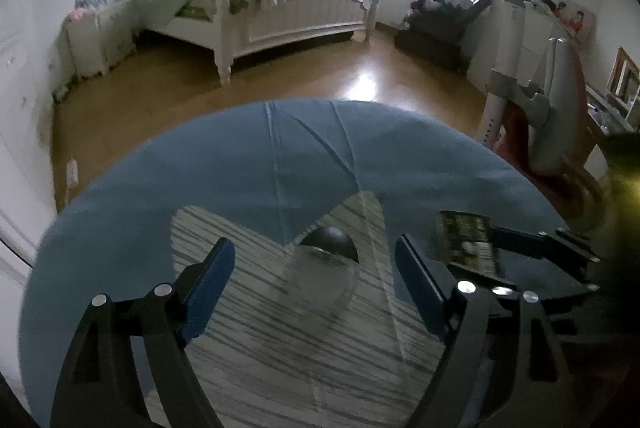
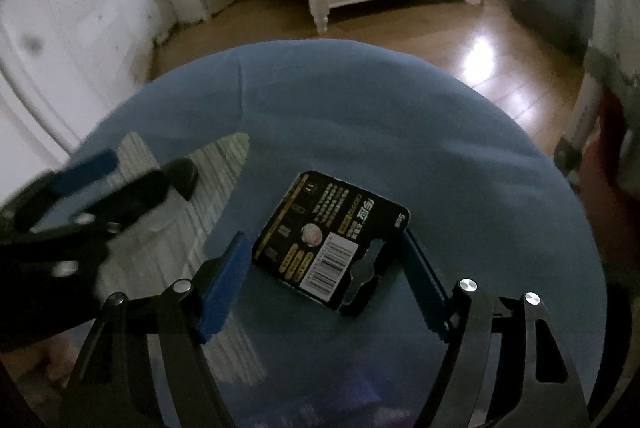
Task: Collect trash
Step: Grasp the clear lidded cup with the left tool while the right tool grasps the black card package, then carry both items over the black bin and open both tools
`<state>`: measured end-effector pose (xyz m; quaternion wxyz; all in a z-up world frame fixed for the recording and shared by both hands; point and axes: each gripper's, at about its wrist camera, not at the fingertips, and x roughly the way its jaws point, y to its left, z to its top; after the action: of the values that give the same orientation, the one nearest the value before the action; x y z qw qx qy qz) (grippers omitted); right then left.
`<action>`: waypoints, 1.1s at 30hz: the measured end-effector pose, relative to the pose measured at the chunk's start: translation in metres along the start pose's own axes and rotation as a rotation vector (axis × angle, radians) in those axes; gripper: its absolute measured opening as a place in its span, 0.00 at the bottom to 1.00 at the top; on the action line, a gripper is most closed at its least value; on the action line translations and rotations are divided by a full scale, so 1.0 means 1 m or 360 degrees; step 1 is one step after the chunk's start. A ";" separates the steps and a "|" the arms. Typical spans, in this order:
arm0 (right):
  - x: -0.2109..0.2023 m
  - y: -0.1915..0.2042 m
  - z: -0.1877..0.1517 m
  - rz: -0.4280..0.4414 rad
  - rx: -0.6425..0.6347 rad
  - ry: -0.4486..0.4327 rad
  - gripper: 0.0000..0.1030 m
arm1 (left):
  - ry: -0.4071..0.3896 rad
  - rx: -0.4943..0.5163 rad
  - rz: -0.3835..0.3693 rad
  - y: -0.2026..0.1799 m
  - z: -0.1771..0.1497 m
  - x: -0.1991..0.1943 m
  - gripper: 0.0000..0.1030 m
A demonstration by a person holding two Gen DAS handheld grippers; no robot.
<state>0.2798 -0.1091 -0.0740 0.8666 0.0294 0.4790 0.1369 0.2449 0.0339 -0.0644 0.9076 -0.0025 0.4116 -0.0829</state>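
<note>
Cardboard battery card, black with a barcode, lies flat on the blue table between the spread fingers of the right tool. Light, stiff and thin, it probably wants pinching by an edge. Left tool hangs released over clear plastic packaging.

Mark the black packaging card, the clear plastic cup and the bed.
black packaging card (image 2: 330,242): right wrist view, on its printed face beside the barcode.
clear plastic cup (image 1: 320,276): left wrist view, on its transparent side wall.
bed (image 1: 304,22): left wrist view, on the white slatted footboard.
</note>
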 end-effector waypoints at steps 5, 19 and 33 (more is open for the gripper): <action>-0.036 -0.031 -0.022 0.0174 0.0154 -0.0088 0.73 | 0.0062 0.0022 0.0036 0.002 -0.002 0.012 0.79; -0.106 -0.056 -0.064 0.0399 0.0239 -0.0221 0.73 | 0.0029 0.0011 0.0133 0.006 -0.025 -0.015 0.38; -0.199 -0.101 -0.123 0.0766 0.0370 -0.0459 0.73 | -0.0292 0.0144 -0.0144 -0.110 -0.052 -0.152 0.38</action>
<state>0.0975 -0.2694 0.0048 0.8592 0.2603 0.3426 0.2770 0.0910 -0.0481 0.0226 0.9360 0.0124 0.3219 -0.1416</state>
